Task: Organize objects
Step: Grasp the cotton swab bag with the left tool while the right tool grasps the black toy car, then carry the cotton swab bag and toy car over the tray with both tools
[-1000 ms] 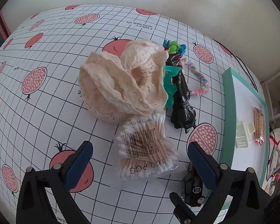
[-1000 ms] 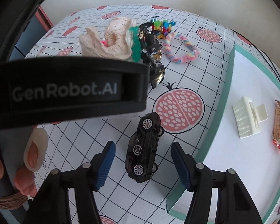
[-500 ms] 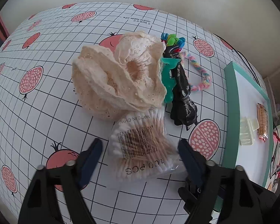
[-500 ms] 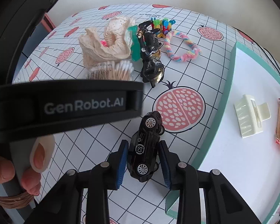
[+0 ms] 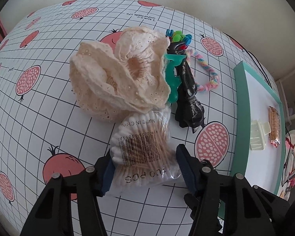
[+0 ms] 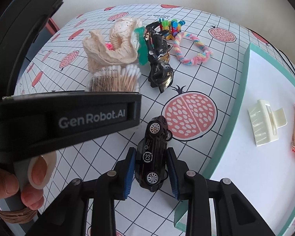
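Cotton swabs in a clear bag (image 5: 142,151) fill the lower middle of the left wrist view, lying on a tablecloth (image 5: 49,102) printed with a grid and pomegranates. The left gripper (image 5: 143,169) has its blue-padded jaws closed in against both sides of the bag, apparently clamped on it. Just behind the bag, and overlapping its far end, sits a cream lace fabric bundle (image 5: 118,78); to its right lie a teal plastic piece (image 5: 172,78), a black crumpled wrapper (image 5: 188,98) and a pastel braided loop (image 5: 206,74). Along the right edge of the table stands a teal-rimmed white tray (image 5: 240,106) holding a cream hair claw clip (image 5: 258,137) and a wrapped snack (image 5: 274,125). In the right wrist view, a black toy car (image 6: 154,153) lies on its side on the tablecloth, close to the tray's left rim. The right gripper (image 6: 151,172) has its jaws pressed on the car's roof and underside, gripping it. A hand (image 6: 19,181) holding the left device crosses the left of this view. Both grasps look made, so the step in hand seems to be pick-up; next would be lifting each item clear and carrying it over the rim into the tray.
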The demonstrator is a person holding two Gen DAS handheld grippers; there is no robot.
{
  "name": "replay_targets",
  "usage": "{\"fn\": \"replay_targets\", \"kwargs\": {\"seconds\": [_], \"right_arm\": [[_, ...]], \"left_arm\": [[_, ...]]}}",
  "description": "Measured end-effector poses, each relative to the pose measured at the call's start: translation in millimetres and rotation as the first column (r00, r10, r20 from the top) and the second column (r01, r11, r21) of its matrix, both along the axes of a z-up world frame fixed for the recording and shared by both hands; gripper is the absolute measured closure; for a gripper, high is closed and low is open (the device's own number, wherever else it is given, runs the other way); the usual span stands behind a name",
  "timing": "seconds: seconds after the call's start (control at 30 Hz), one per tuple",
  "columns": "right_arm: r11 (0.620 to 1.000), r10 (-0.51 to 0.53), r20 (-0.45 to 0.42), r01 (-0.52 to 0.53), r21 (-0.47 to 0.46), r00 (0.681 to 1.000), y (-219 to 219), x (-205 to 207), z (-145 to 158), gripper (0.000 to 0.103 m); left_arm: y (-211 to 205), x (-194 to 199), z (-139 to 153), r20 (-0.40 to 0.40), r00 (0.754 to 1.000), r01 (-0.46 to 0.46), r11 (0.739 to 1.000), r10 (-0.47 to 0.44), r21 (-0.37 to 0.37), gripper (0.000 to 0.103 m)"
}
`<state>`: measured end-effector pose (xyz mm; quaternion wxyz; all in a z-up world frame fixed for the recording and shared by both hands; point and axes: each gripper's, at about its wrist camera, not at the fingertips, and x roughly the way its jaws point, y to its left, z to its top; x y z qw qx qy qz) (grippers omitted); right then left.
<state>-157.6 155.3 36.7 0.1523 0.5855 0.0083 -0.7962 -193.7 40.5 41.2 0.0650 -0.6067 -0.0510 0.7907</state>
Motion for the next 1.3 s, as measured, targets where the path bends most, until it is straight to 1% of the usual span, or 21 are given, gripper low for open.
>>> {"fn": "replay_targets", "kwargs": {"seconds": [0.17,0.23,0.3,0.33,0.43,0.5,0.53,0.57,0.63,0.67,0.7,0.77,0.87,0.97,1.03,1.07,1.2,1.3], "right_arm": [[1.0,0.005,-0.002,-0.005,0.001,1.0,8,-2,5,0.071],[1.0,0.007,-0.007,-0.007,-0.001,1.0,10,5,6,0.071],[1.0,0.006,-0.011,-0.006,-0.005,1.0,12,6,9,0.071],[1.0,0.004,-0.014,-0.004,-0.007,1.0,13,6,10,0.071],[1.0,-0.003,-0.024,0.003,-0.017,1.0,18,6,17,0.071],[1.0,-0.005,-0.032,0.004,-0.025,0.999,21,6,22,0.071],[1.0,-0.006,-0.035,0.005,-0.029,0.999,22,6,24,0.071],[1.0,-0.007,-0.038,0.006,-0.03,0.999,23,6,26,0.071],[0.999,-0.008,-0.043,0.007,-0.034,0.999,25,6,29,0.071],[0.999,-0.01,-0.045,0.009,-0.036,0.999,29,-3,31,0.071],[0.999,-0.014,-0.049,0.013,-0.038,0.999,12,1,26,0.071],[0.999,-0.021,-0.059,0.018,-0.047,0.998,7,2,29,0.071],[0.998,-0.028,-0.075,0.023,-0.058,0.997,11,2,30,0.071],[0.997,-0.039,-0.092,0.033,-0.07,0.995,19,6,40,0.071],[0.996,-0.054,-0.102,0.046,-0.076,0.993,24,5,44,0.071],[0.995,-0.063,-0.107,0.054,-0.081,0.992,28,6,47,0.071],[0.991,-0.109,-0.131,0.097,-0.095,0.985,47,8,58,0.071],[0.985,-0.143,-0.142,0.127,-0.113,0.98,63,9,65,0.071]], "left_arm": [[-3,2,7,-0.008,1.0,0.002,1.0,-0.002,0.003,0.056],[-4,3,9,-0.007,1.0,0.001,1.0,-0.001,0.006,0.058],[-10,1,12,-0.009,1.0,-0.006,1.0,0.006,0.012,0.061],[-8,-7,17,-0.009,1.0,-0.01,1.0,0.01,0.013,0.062],[-11,-5,23,-0.011,1.0,-0.01,1.0,0.01,0.011,0.065],[-11,-4,28,-0.015,1.0,-0.011,1.0,0.011,0.013,0.065],[-22,7,25,-0.02,1.0,-0.008,1.0,0.008,0.017,0.065],[-24,5,27,-0.023,1.0,-0.006,1.0,0.007,0.019,0.065],[-19,7,31,-0.031,0.999,-0.004,1.0,0.004,0.017,0.065],[-19,9,33,-0.035,0.999,-0.003,1.0,0.003,0.018,0.065],[-19,11,36,-0.038,0.999,-0.001,1.0,0.002,0.02,0.065],[-21,16,43,-0.047,0.999,-0.001,1.0,0.002,0.022,0.066],[-27,23,55,-0.065,0.998,-0.001,1.0,0.003,0.025,0.066],[-28,21,62,-0.082,0.997,-0.009,0.999,0.012,0.048,0.066],[-13,3,60,-0.094,0.995,-0.014,0.998,0.019,0.054,0.066],[-10,1,60,-0.102,0.995,-0.014,0.998,0.02,0.057,0.066],[0,-3,67,-0.124,0.992,-0.006,0.996,0.017,0.09,0.066],[6,0,73,-0.135,0.991,0.006,0.995,0.008,0.096,0.066]]}}
